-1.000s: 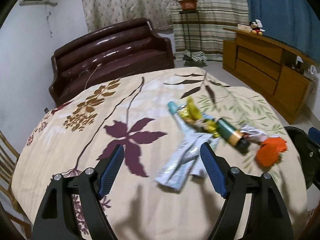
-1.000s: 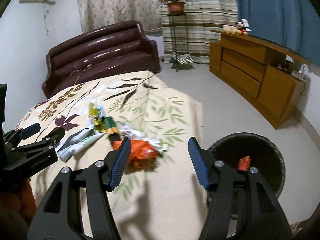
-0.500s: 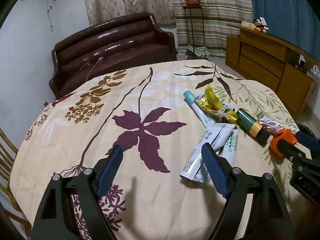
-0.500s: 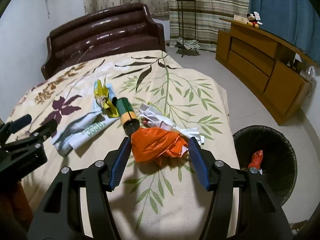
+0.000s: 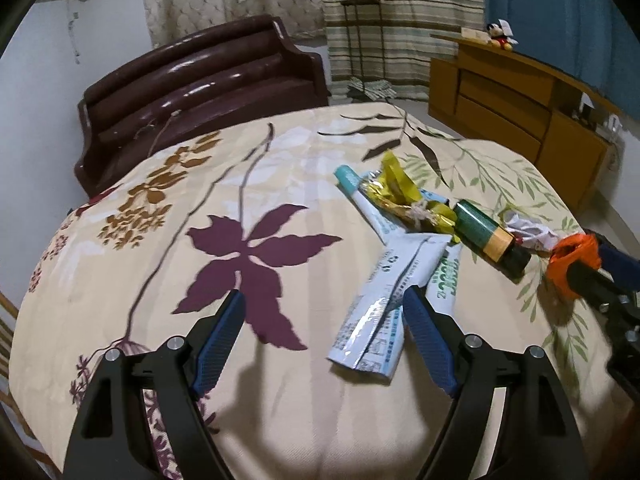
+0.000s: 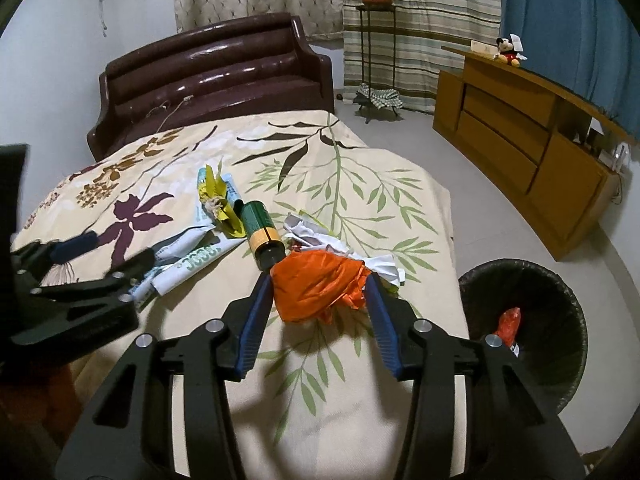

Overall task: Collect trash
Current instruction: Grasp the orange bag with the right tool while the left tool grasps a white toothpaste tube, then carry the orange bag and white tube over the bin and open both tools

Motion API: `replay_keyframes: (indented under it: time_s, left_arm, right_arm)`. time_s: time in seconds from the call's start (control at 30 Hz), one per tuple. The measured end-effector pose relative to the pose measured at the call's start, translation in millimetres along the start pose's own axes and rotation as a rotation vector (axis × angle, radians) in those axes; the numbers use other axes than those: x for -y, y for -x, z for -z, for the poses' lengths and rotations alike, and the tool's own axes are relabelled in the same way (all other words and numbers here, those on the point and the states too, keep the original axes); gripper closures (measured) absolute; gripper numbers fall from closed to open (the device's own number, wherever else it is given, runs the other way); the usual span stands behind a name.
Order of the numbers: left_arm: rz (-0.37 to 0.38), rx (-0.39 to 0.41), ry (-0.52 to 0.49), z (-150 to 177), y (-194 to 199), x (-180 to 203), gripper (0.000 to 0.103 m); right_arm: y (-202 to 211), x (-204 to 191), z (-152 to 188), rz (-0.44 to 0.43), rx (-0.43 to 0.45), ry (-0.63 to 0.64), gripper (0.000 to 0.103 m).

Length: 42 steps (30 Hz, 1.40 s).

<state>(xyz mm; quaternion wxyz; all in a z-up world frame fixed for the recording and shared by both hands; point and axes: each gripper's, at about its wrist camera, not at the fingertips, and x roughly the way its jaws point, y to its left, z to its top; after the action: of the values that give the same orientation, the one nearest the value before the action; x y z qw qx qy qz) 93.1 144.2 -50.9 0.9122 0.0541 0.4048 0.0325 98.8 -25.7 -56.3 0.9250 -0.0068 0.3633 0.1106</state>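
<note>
Right wrist view shows the right claw [image 6: 318,298] with its jaws on either side of the crumpled orange plastic bag [image 6: 316,286]; half a second ago those jaws stood wider, with the bag only at their far ends, and they have just been closing with the bag between them. The left pad meets the bag's edge at 9 o'clock and the right pad sits against the folds at 3 o'clock, so I judge the bag is pinched, though how firmly I cannot tell. The bag rests on the table [image 6: 340,420] under its leaf-print cloth, touching the black cap of the green and yellow bottle [image 6: 262,230] at 11 o'clock, with white crumpled paper [image 6: 340,246] just beyond at 1 o'clock. The black bin [image 6: 560,320] stands on the floor at 3 o'clock, well below the table edge, with a red scrap [image 6: 508,320] already inside. The left claw [image 5: 322,326] is open and empty; over the last second the flattened toothpaste tubes [image 5: 384,296] have come nearer its right finger, their lower ends now lying just inside it at 4 o'clock. The yellow wrapper [image 5: 400,192] lies across the tubes farther off. By my reading the orange bag is the next piece to go, needing a lift clear of the bottle before swinging to the bin.
</note>
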Motion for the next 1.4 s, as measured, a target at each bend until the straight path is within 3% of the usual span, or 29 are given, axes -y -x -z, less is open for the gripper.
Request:
replay_keyframes:
  time_s: [0.27,0.5,0.77,1.13,1.4]
  left_arm:
    - [0.061,-0.049,-0.05,-2.0,-15.9,10.7,0.026]
    - [0.136,-0.056,-0.041,1.1,-16.1,7.0,0.069]
    - [0.152,-0.034,-0.02,5.3,-4.6,4.1,0.075]
    - [0.118,0.062,0.042,3.5,33.6,1.1,0.075]
    - [0.163,0.116,0.031,-4.7,52.8,26.2,0.075]
  right_arm:
    - [7.3,5.9,-0.6,-0.001,0.018,-0.007,0.057]
    - [7.9,6.4,-0.2,-0.009,0.016,-0.011,0.056]
    - [9.8,5.3,0.3,-0.006,0.023,-0.004,0.057]
    - [32.2,4.5,0.9,0.002,0.092,0.012,0.057]
    - [50.5,26.9,0.4,0.059,0.136,-0.005,0.058]
